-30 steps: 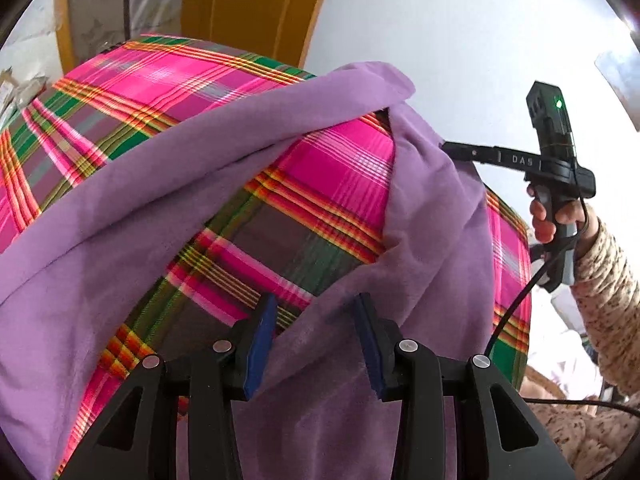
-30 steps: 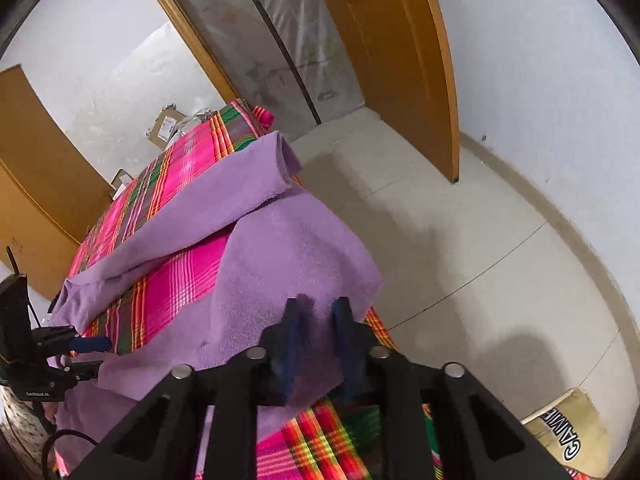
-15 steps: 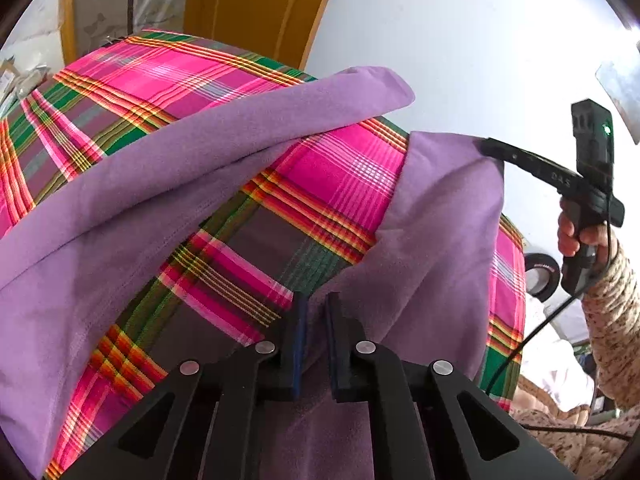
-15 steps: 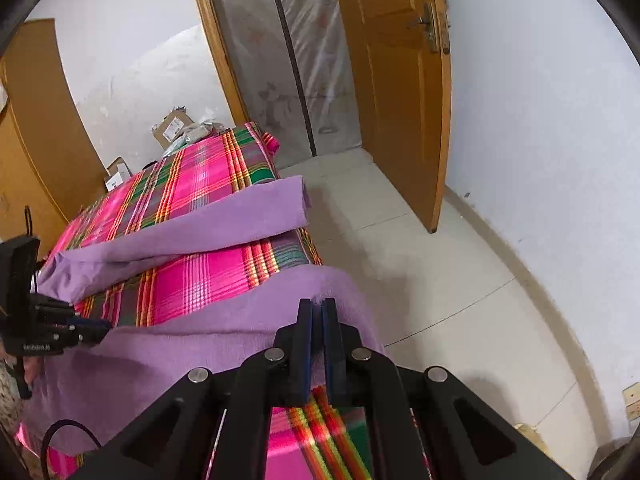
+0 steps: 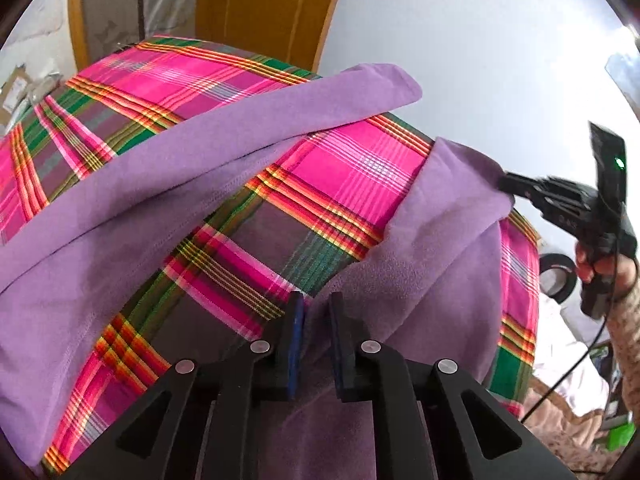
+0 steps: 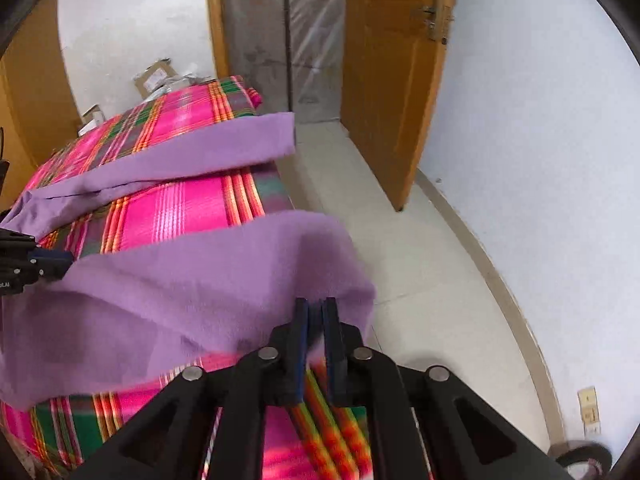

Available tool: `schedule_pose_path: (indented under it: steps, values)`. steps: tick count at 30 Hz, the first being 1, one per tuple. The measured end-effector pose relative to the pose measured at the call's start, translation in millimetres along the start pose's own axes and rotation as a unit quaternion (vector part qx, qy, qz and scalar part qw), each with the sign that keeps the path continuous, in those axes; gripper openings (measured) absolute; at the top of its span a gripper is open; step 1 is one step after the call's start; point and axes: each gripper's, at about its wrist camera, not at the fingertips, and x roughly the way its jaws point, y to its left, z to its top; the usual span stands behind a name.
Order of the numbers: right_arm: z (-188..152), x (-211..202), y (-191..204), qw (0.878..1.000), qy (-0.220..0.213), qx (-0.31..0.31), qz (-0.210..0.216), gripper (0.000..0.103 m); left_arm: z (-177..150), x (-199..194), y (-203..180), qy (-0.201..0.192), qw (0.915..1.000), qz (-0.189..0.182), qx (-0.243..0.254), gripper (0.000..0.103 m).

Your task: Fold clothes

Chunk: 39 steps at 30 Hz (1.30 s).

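A pink, green and orange plaid bedspread (image 5: 208, 216) covers the bed and fills most of the left wrist view from 8 o'clock to 1 o'clock; in the right wrist view the same cloth runs from 6 o'clock up to 11 o'clock. Beyond it stand white walls, a pale tiled floor (image 6: 420, 264) and an orange wooden door (image 6: 390, 80) at 1 o'clock of the right view, ajar beside a plastic-wrapped panel.

The purple fleece garment (image 5: 120, 208) lies across the bedspread. One long limb stretches from 8 o'clock to 1 o'clock in the left view, its end hanging past the bed's far edge. The other part is lifted off the spread, drawn between the two tools.

The left gripper (image 5: 316, 312) sits at 6 o'clock of its own view. Its jaws closed hard and have just eased a little; a narrow slot shows between the blue pads, with a ridge of purple fleece pinched in it.

The right gripper (image 6: 316, 316) at 6 o'clock of its view has its jaws nearly together, eased very slightly, nipping the hem of the raised purple cloth. From the left view it appears at 3 o'clock (image 5: 506, 182), tips buried in the fabric corner, held by a hand (image 5: 600, 268) in a speckled knit sleeve (image 5: 626, 340).
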Motion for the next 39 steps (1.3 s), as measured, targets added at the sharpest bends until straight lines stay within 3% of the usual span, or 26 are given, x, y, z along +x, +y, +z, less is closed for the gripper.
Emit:
schedule_pose_path:
  steps: [7,10,14,23,28,31,36,37,38,39]
  values:
    - [-18.9,-32.5,-9.8,0.997,-0.006,-0.044,-0.06,0.016,-2.0,1.0,-5.1,-0.009,0.9999,0.011,0.007,0.013]
    - [-9.3,-23.3,-7.0,0.999,-0.009,-0.03,-0.024,0.018,-2.4,1.4,-5.4,-0.011,0.9999,0.01,0.007,0.013]
    - [12.8,-4.5,-5.7,1.0,-0.014,-0.002,0.023,0.037,-7.6,-2.1,-9.8,-0.004,0.9996,0.015,0.024,0.016]
    - [60.1,50.4,-2.6,0.994,0.019,0.023,0.101,0.038,-14.5,-4.1,-16.0,0.006,0.998,0.024,0.058,0.023]
    - [67.6,78.1,5.0,0.993,0.044,0.018,0.108,0.039,-16.5,-7.2,-15.8,0.013,0.9974,0.023,0.067,0.024]
    - [67.4,85.9,4.1,0.989,0.046,0.036,0.138,0.039,-22.1,-14.5,-14.4,0.014,0.9975,0.017,0.067,0.032]
    - [66.2,86.4,7.8,0.988,0.034,0.031,0.147,0.03,-27.8,-18.2,-12.7,0.015,0.9969,0.023,0.074,0.037]
    - [65.8,84.5,8.4,0.989,0.03,0.026,0.142,0.022,-26.5,-16.7,-12.4,0.014,0.997,0.026,0.072,0.037]
    - [66.8,82.5,8.9,0.99,0.025,0.02,0.135,0.005,-25.1,-15.2,-12.1,0.013,0.9971,0.029,0.07,0.037]
    - [68.1,80.6,9.3,0.991,0.019,0.013,0.128,0.005,-23.6,-13.6,-11.7,0.013,0.9971,0.031,0.068,0.037]
